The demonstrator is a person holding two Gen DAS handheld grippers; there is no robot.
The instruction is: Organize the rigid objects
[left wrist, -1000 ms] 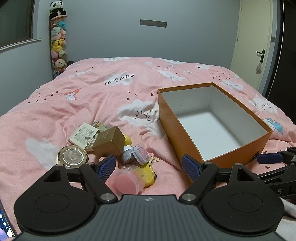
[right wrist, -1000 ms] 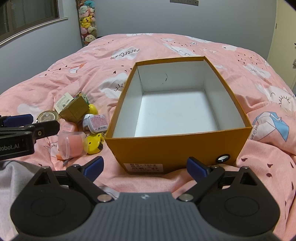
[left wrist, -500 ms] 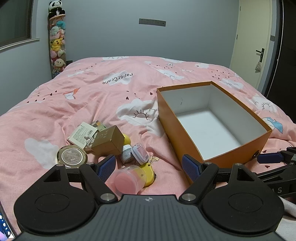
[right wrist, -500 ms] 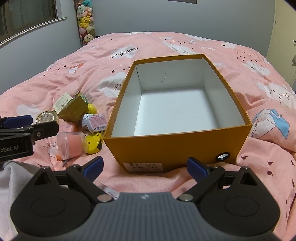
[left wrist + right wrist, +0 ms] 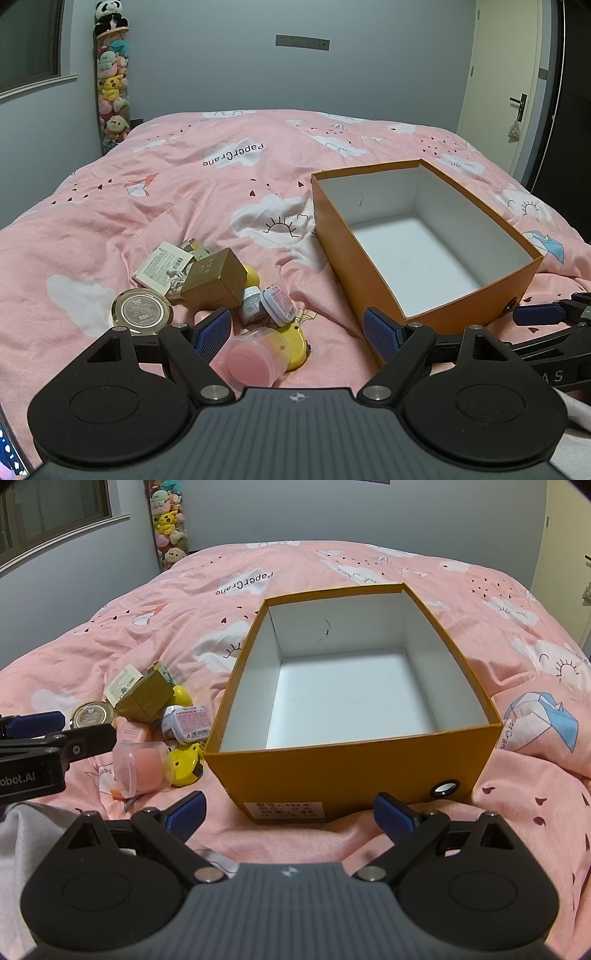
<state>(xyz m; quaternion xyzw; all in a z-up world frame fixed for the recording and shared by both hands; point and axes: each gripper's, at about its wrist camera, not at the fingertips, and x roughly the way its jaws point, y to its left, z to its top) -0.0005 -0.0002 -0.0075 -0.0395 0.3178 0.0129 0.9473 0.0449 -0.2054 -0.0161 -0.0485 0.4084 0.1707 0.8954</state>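
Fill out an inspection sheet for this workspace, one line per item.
Surface: pink quilt, rumpled.
Job's things: orange box open, nothing inside; pile to its left: gold carton, round tin, pink-filled clear jar, yellow toy, small labelled jar.
Clutter: paper tag under the carton.
Grippers: left gripper and right gripper, jaws open, holding nothing.
Cables: nothing seen.
Surroundings: plush toy stack, door, window.

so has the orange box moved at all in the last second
No. In the left wrist view the orange box keeps its place beside the sun-and-cloud print on the bedcover; the slight shift in frame is the camera's own.
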